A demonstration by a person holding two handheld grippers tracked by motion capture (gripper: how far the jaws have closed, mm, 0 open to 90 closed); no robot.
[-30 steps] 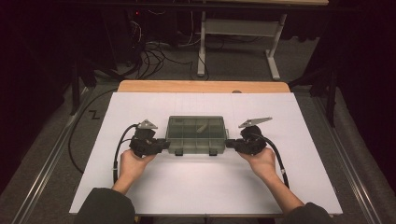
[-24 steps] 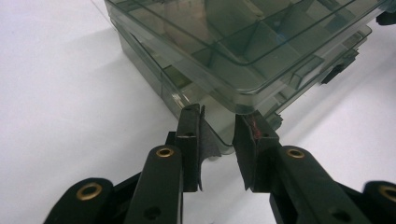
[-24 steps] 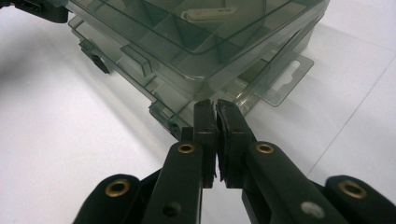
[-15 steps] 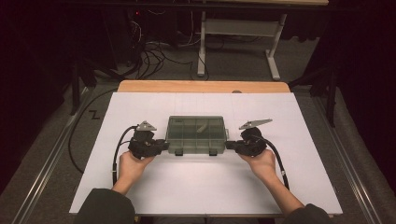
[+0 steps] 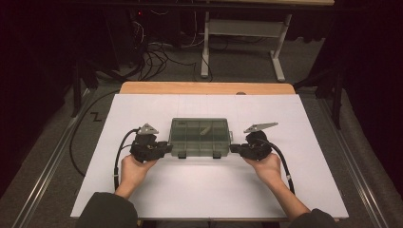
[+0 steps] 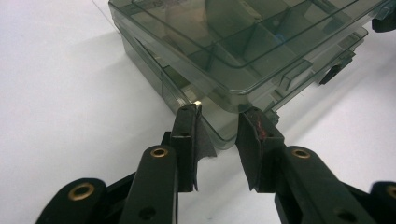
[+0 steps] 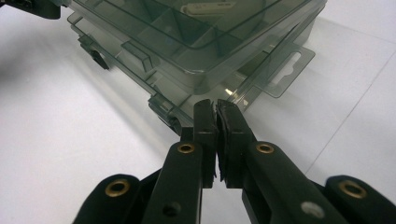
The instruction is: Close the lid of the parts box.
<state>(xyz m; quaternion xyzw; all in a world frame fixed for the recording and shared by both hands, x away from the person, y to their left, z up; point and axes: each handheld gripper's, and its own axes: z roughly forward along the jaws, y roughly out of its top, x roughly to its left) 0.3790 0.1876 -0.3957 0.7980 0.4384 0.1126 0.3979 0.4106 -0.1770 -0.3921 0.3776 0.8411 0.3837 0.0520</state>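
A smoky clear compartment box [image 5: 199, 137] lies shut on the white table [image 5: 199, 194]. My left gripper [image 5: 166, 147] is at its left front corner. In the left gripper view the jaws have just been opening: they stand apart astride the box [image 6: 243, 46] corner lip, and the pads [image 6: 254, 135] do not press on it. My right gripper [image 5: 234, 148] is at the right front corner. Its jaws are closed together in the right gripper view, tips [image 7: 215, 105] against the box [image 7: 196, 42] rim. A small pale item [image 7: 208, 8] lies in one compartment.
A clear hang tab [image 7: 289, 70] sticks out from the box's right end. A wooden strip [image 5: 204, 88] edges the table's far side. Beyond it are floor cables [image 5: 157, 61] and a white metal stand [image 5: 242, 33]. Black cables trail from both grippers.
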